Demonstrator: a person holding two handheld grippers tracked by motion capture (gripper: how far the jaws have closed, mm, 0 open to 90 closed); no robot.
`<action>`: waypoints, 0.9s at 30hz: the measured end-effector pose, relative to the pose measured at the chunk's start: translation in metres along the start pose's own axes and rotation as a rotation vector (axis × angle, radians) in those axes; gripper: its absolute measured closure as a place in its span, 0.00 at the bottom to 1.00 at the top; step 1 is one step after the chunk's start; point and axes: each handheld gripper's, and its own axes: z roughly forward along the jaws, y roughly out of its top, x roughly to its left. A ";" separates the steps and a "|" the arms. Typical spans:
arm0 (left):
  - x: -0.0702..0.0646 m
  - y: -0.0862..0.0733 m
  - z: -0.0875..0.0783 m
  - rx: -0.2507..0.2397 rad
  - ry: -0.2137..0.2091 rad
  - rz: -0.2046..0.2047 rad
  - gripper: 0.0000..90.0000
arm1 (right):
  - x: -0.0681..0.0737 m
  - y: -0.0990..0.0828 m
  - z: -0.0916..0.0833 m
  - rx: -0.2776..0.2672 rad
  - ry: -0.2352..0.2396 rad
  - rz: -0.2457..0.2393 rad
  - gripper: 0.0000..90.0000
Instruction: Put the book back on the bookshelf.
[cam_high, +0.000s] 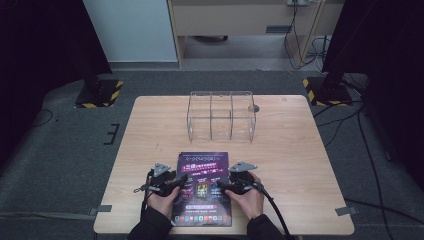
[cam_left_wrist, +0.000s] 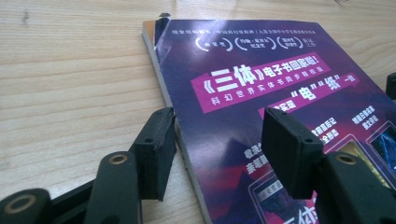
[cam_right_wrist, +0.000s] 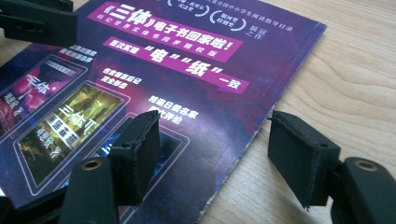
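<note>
A purple book (cam_high: 202, 167) with white and pink Chinese print lies flat at the front middle of the wooden table (cam_high: 295, 145). My left gripper (cam_high: 184, 178) sits low at its left edge, open. One jaw is beside the book's spine (cam_left_wrist: 161, 79) on the wood and the other is over the cover (cam_left_wrist: 243, 60). My right gripper (cam_high: 223, 186) is at the opposite edge, open as well. In the right gripper view (cam_right_wrist: 215, 154) one jaw hangs over the cover (cam_right_wrist: 187, 60) and the other over bare wood. Neither pair of pads presses on the book.
A clear acrylic organizer (cam_high: 221, 116) with three compartments stands at the back middle of the table. Black stands with yellow-striped bases (cam_high: 98, 93) flank the table on the floor. Cables trail along the floor at the right.
</note>
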 end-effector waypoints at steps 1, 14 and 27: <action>-0.001 0.000 0.000 -0.001 0.005 0.003 0.49 | 0.001 0.000 0.000 0.000 0.001 0.004 0.38; 0.001 0.001 0.002 -0.006 0.001 -0.016 0.50 | 0.003 0.000 0.002 -0.013 0.013 0.020 0.38; 0.008 -0.002 -0.001 -0.033 -0.042 -0.124 0.56 | 0.000 -0.005 0.002 -0.065 0.028 0.078 0.39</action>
